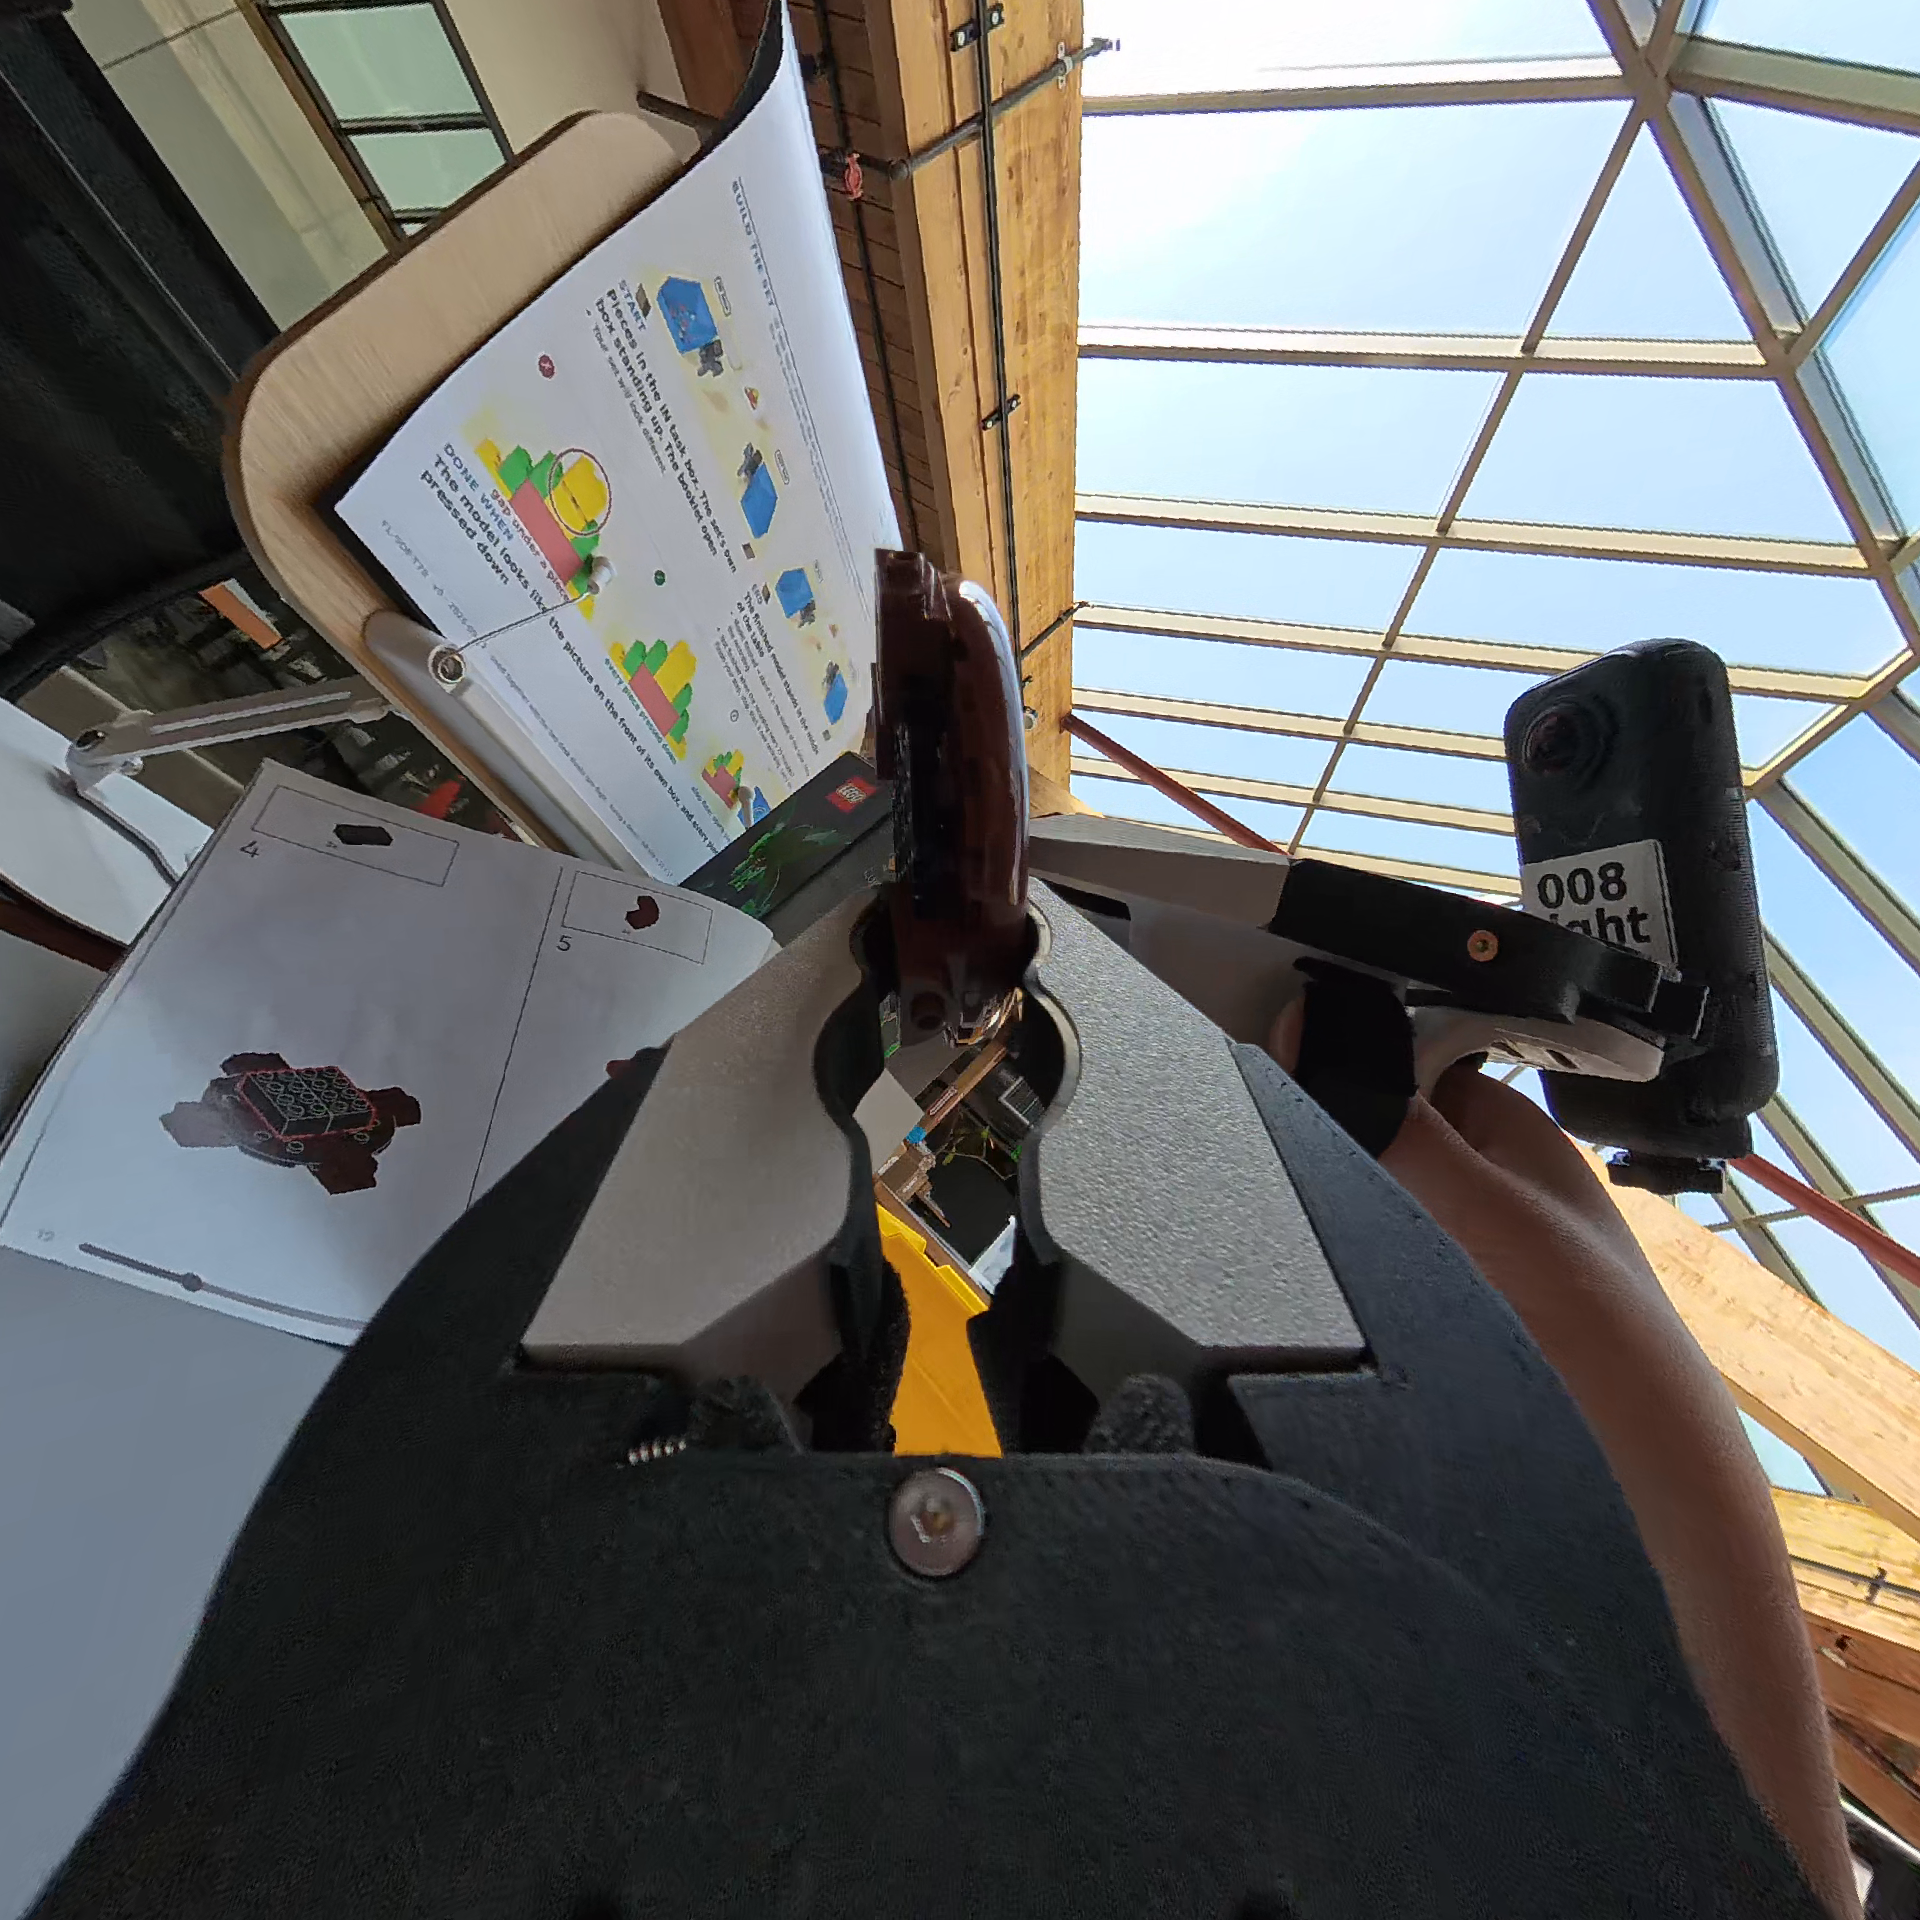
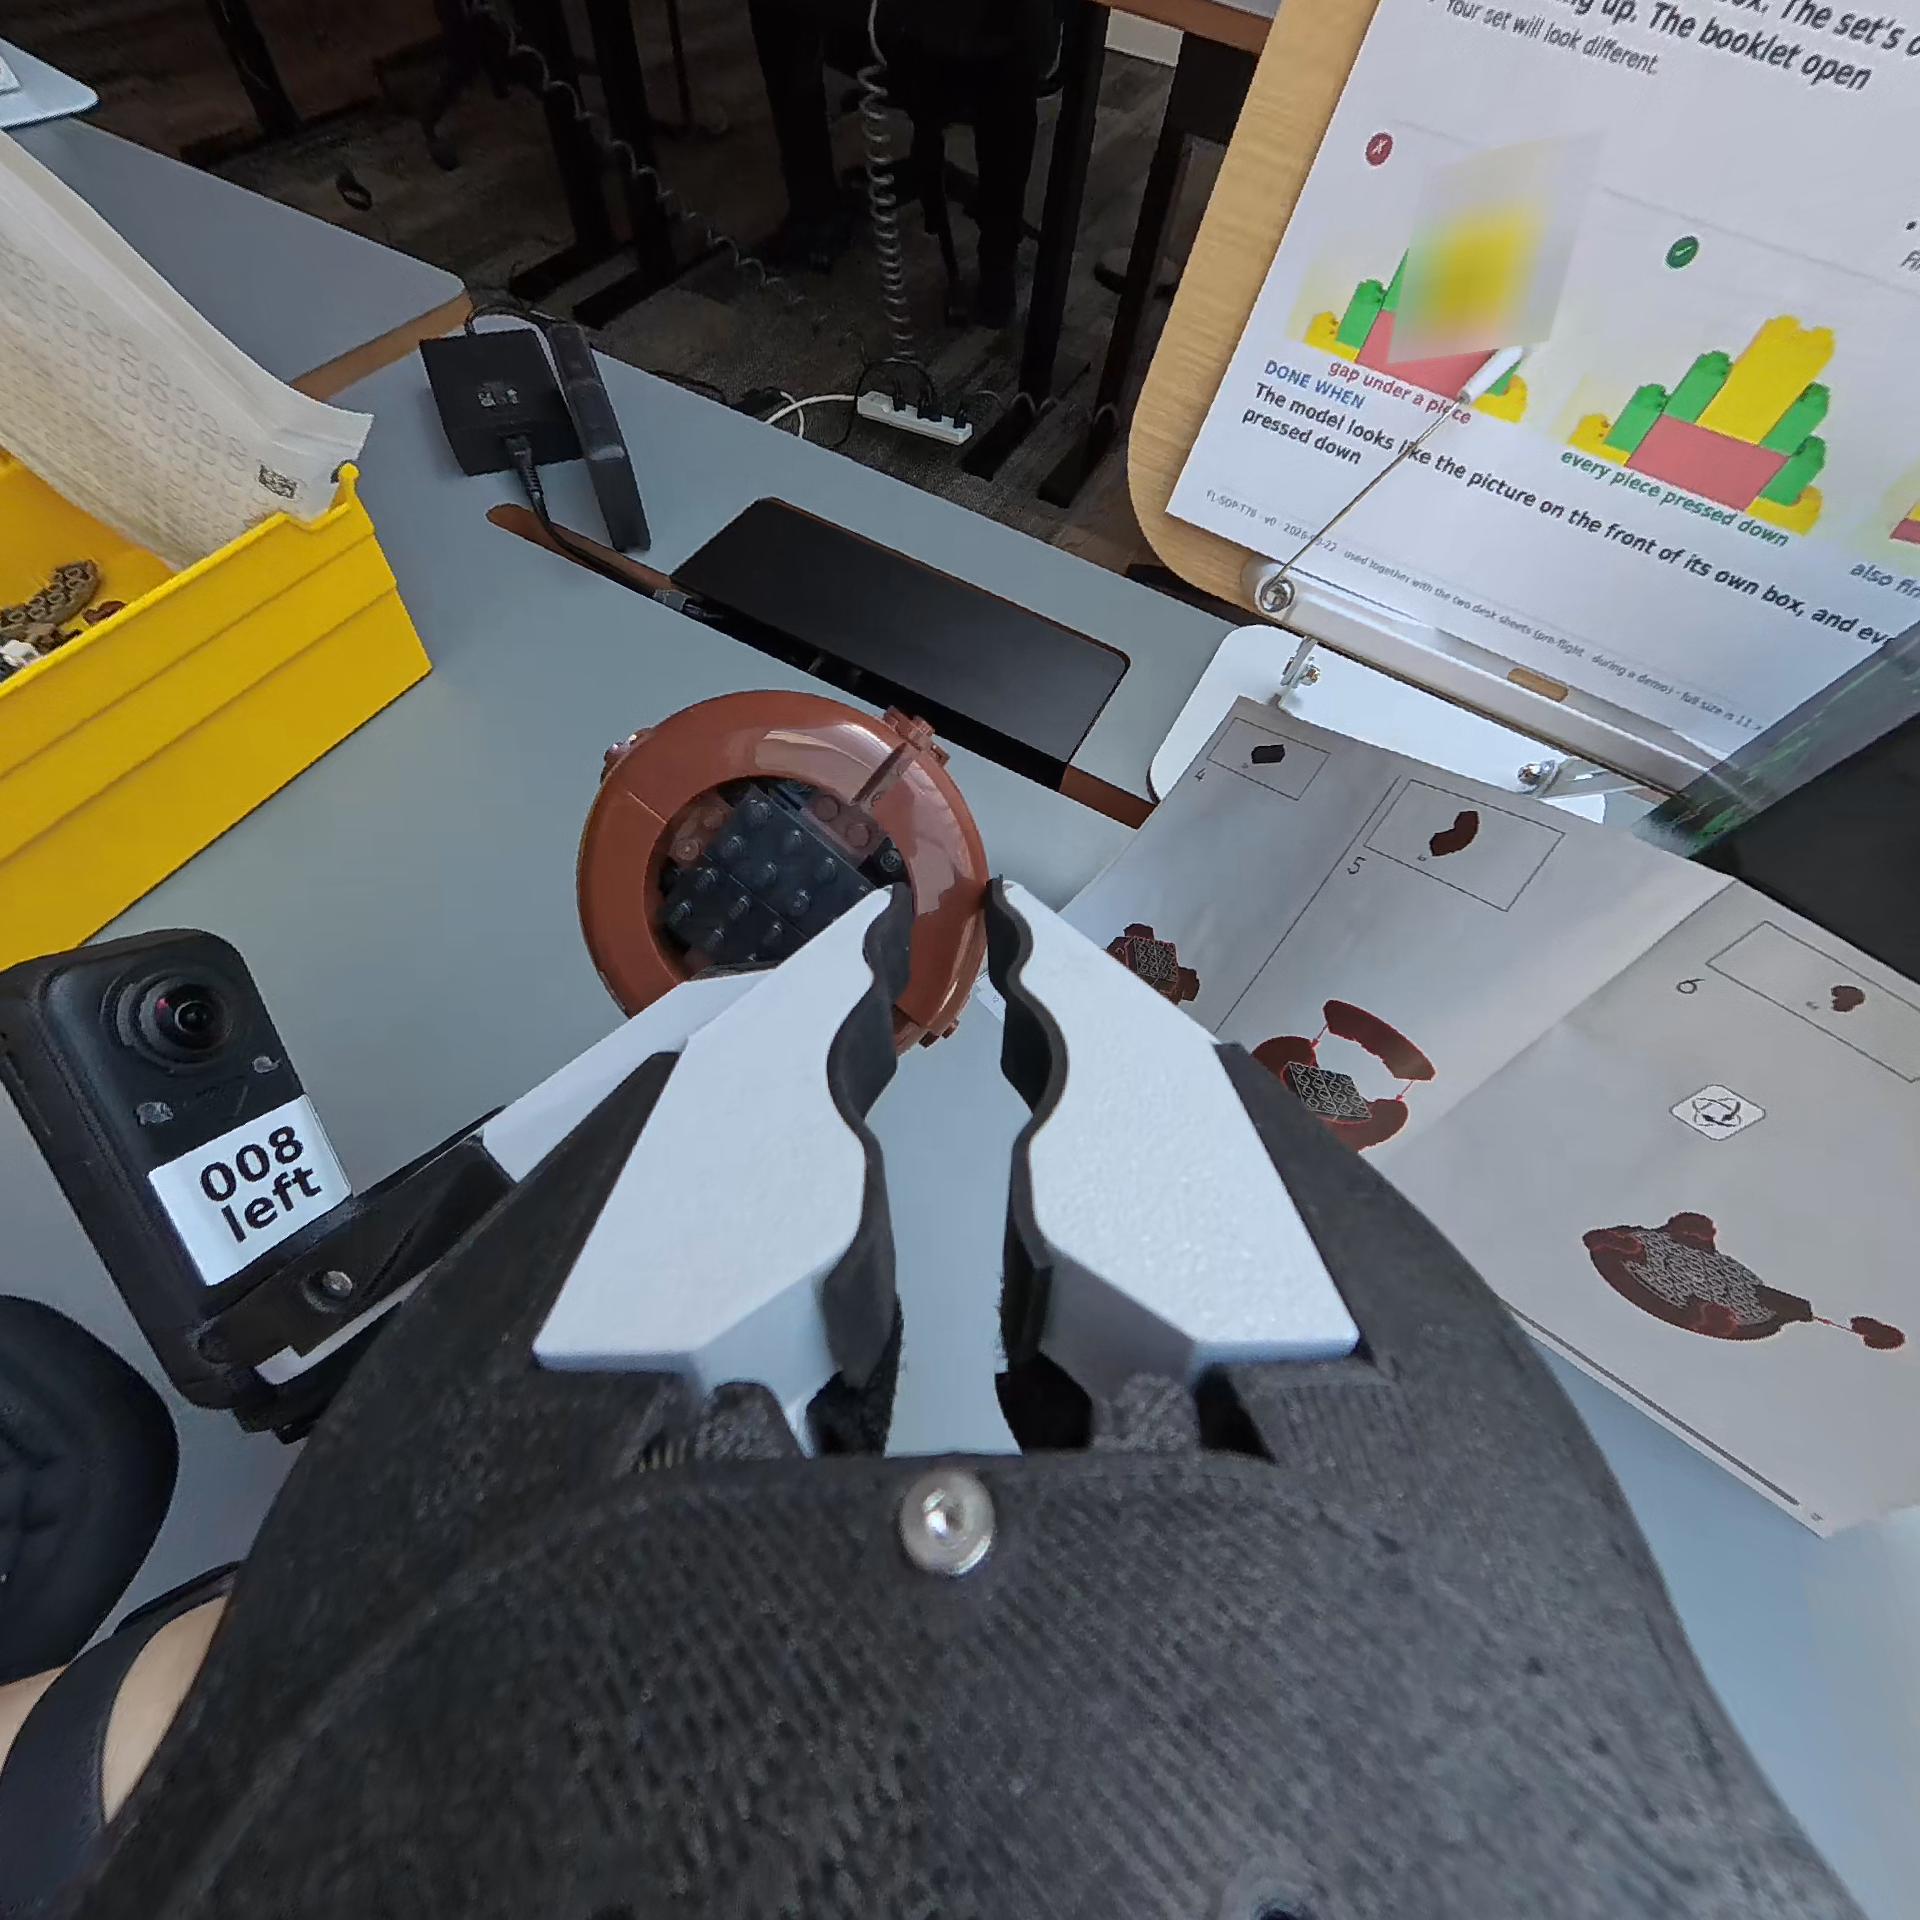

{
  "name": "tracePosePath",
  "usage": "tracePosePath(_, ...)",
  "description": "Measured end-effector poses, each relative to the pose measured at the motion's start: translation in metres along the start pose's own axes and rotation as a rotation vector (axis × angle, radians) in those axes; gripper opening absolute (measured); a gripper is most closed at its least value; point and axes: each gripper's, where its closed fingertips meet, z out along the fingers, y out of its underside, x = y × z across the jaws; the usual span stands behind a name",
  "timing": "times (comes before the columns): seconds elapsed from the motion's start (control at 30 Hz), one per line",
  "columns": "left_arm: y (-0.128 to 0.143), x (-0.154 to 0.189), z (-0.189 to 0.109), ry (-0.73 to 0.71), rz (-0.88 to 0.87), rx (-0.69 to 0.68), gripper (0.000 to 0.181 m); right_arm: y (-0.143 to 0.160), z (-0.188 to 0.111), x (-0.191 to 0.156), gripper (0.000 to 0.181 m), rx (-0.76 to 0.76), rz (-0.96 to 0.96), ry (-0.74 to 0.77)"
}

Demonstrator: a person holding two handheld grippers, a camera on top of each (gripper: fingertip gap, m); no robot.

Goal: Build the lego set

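Closest to us in the right wrist view, our right tool (image 2: 940, 904) stands spread, its two grey fingers (image 2: 727, 1174) apart with bare grey surface (image 2: 416, 831) showing between the dark pads; nothing is held in it. Its tips hang just in front of the round brown model (image 2: 769, 821), a ring-shaped brown shell with black studded plates in its middle.

Our left tool (image 1: 951, 940) pinches that same model (image 1: 951, 748) by its lower edge. In the left wrist view the model stands upright on edge between the tips, seen nearly side-on, dark brown with black plates on one face. That view tilts upward toward a glass roof with wooden beams, and our right tool's camera (image 1: 1642, 894) shows at the right with a hand beneath it.

Beside the model lies the open instruction booklet (image 2: 1538, 1091), flat on the surface, its pages showing brown and black building steps. Behind the booklet a printed sheet (image 2: 1621, 343) stands on a wooden board. At the far left sits a yellow bin (image 2: 208, 665) with small loose pieces inside and a thick stack of paper leaning over its rim. A black box with a cable (image 2: 499, 400) rests farther back.
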Motion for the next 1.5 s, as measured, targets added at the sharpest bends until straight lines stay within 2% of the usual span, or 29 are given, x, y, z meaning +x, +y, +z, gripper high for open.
tracePosePath(0.03,-0.001,0.003,0.001,0.012,0.007,0.000,0.018,-0.002,-0.002,0.000,0.013,0.008,-0.002,0.001)
tracePosePath(0.23,-0.003,0.017,0.003,0.076,-0.008,0.005,0.018,-0.017,-0.015,-0.008,0.014,0.075,-0.076,0.029)
tracePosePath(0.43,-0.008,0.027,0.002,0.142,-0.057,0.019,0.018,-0.023,-0.022,-0.012,0.014,0.117,-0.071,-0.011)
tracePosePath(1.17,-0.007,0.025,-0.002,0.154,-0.133,0.027,0.018,-0.025,-0.024,-0.014,0.019,0.143,-0.028,-0.079)
tracePosePath(1.5,-0.006,0.022,-0.002,0.164,-0.203,0.031,0.018,-0.034,-0.034,-0.002,0.021,0.200,0.049,-0.110)
